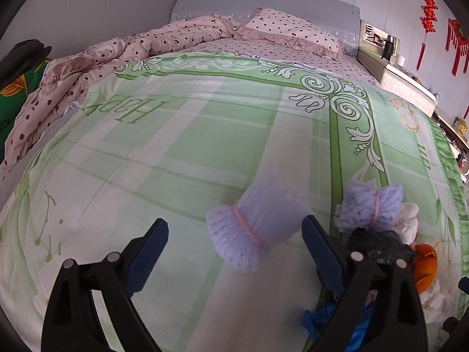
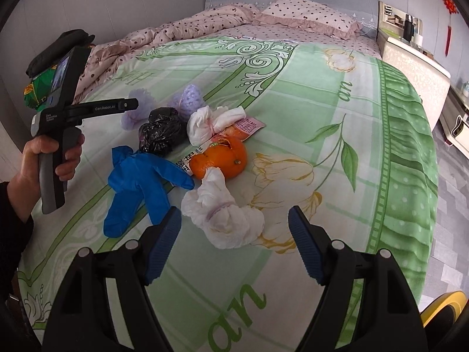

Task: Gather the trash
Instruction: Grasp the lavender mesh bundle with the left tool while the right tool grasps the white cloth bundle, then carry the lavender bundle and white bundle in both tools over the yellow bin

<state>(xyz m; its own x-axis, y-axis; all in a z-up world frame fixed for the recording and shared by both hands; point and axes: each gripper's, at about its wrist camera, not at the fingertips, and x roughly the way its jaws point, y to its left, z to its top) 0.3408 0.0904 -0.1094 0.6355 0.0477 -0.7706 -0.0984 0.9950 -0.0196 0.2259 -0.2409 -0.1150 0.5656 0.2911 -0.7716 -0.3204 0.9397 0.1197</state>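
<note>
Now the reach-in step: both tools gape wide and empty, left tool [image 1: 234,252] before a lilac foam net [image 1: 255,228], right tool [image 2: 234,246] before a tied tissue wad [image 2: 225,220] near the orange peel [image 2: 219,158]; next, closing.

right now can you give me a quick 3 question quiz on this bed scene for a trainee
1. True or false: the left gripper is shut on the purple foam net.
2. Multiple choice: what lies closest in front of the right gripper? A) blue glove B) white tissue bundle C) black bag
3. Short answer: which fruit scrap sits in the trash pile on the green bedspread?

Key
1. False: both pads stand apart from the net, with the net ahead between them.
2. B
3. The orange peel, touching the tissue bundle and a printed wrapper.
</note>
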